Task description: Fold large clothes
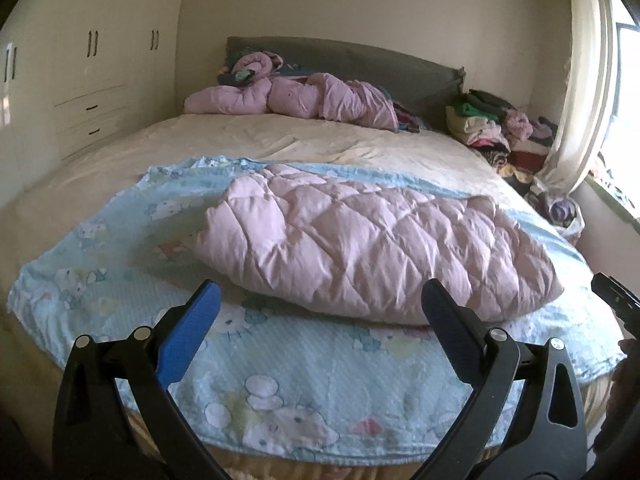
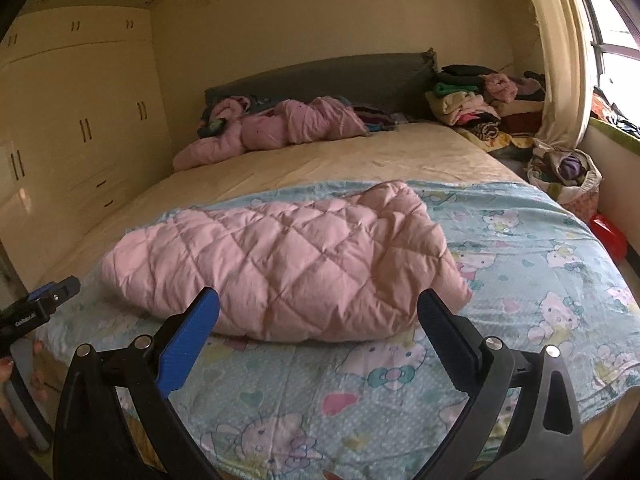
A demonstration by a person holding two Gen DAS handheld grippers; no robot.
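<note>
A bed (image 1: 132, 152) with a cream sheet fills the room, and a grey headboard (image 1: 360, 60) stands against the far wall. A light blue cartoon-cat blanket (image 2: 520, 248) is spread across the bed's near end. To the left stands a cream wardrobe (image 1: 92, 76) with dark handles and drawers. Beside the headboard, on the window side, sits a pile of folded clothes (image 2: 472, 104). A pale curtain (image 1: 584, 92) hangs by the bright window (image 1: 628, 80). Below it, a bag (image 2: 568, 176) holds something purple, with a red object (image 2: 608, 236) nearby.

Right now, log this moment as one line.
left gripper open | right gripper open | pink quilt folded on blue sheet | untouched
</note>
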